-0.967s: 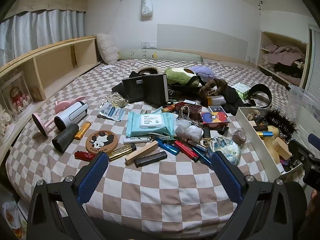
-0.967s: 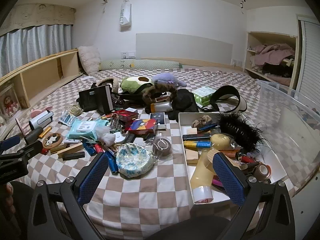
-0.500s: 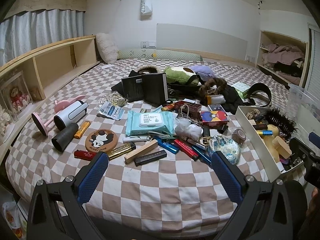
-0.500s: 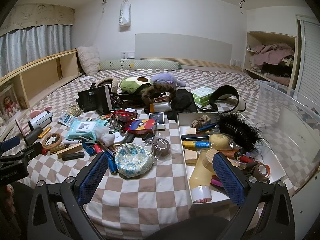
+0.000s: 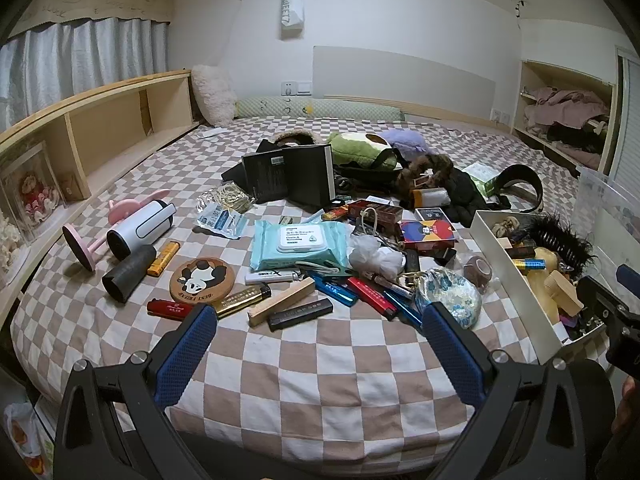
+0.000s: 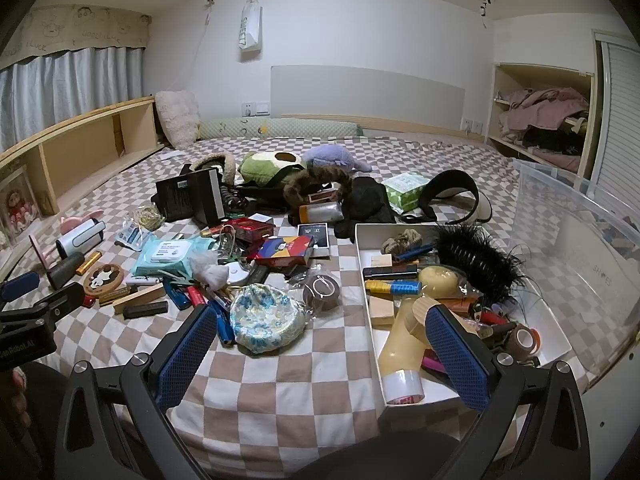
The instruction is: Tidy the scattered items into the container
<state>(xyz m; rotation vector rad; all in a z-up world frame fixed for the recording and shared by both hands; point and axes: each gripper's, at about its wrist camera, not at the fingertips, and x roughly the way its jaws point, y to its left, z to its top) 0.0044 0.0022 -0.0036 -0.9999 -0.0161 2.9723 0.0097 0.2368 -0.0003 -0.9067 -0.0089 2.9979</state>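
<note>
Many small items lie scattered on the checkered bed [image 5: 320,364]: a wooden block [image 5: 281,301], a black bar [image 5: 300,314], lighters, a wet-wipes pack [image 5: 298,243], a panda coaster [image 5: 202,280] and a floral pouch [image 6: 266,317]. The white tray [image 6: 472,232] on the right holds a yellow bottle, tape, a black feather and other bits. My left gripper [image 5: 320,318] hovers open above the bed's near edge, short of the wooden block. My right gripper [image 6: 320,316] is open too, with the pouch to its left and the tray's near end to its right. Neither holds anything.
A clear plastic bin [image 6: 576,220] stands right of the tray. A wooden shelf [image 5: 100,136] runs along the left side of the bed. Books, plush toys and a black visor [image 6: 452,192] lie farther back. A shelf of clothes [image 6: 540,128] is at the far right.
Both grippers have drifted very slightly; the scene is nearly the same. Nothing was picked up or let go.
</note>
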